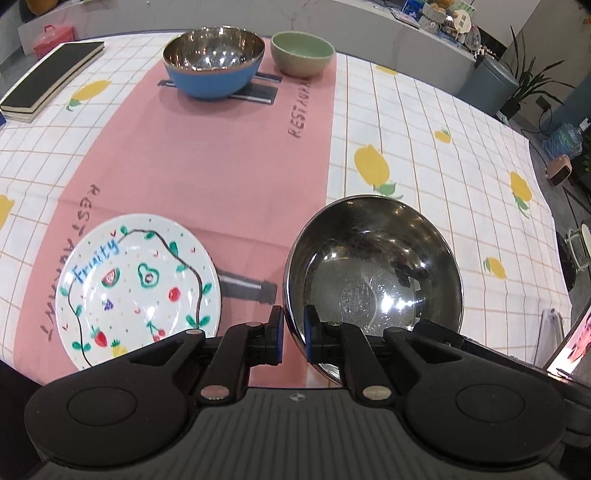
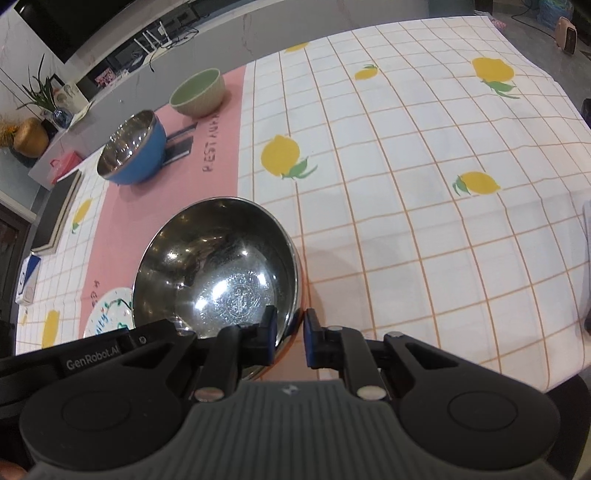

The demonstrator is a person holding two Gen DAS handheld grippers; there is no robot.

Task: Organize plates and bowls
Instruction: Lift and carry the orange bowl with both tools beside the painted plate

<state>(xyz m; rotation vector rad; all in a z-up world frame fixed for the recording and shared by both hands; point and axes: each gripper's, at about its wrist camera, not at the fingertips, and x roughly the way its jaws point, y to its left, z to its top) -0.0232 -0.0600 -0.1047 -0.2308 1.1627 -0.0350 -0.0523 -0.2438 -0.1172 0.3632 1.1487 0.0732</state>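
Near the tabletop's front edge | shiny round steel bowl (image 1: 373, 273) tilted, rim pinched by left tool (image 1: 294, 334) and right tool (image 2: 290, 338) | beside fruit-painted white plate (image 1: 138, 288)

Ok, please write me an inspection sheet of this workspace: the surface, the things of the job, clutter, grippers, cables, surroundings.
Surface: table under a checked lemon cloth, with a pink placemat in the middle.
Job's things: steel bowl held at its near rim; fruit plate flat on the placemat; blue bowl and green bowl upright at the far end, apart.
Clutter: black book at the far left corner.
Grippers: left gripper shut on the steel bowl's rim, one finger inside, one outside; right gripper likewise on the opposite side.
Cables: a dark cable on the floor beyond the table.
Surroundings: potted plant, grey bin, counter with small items.
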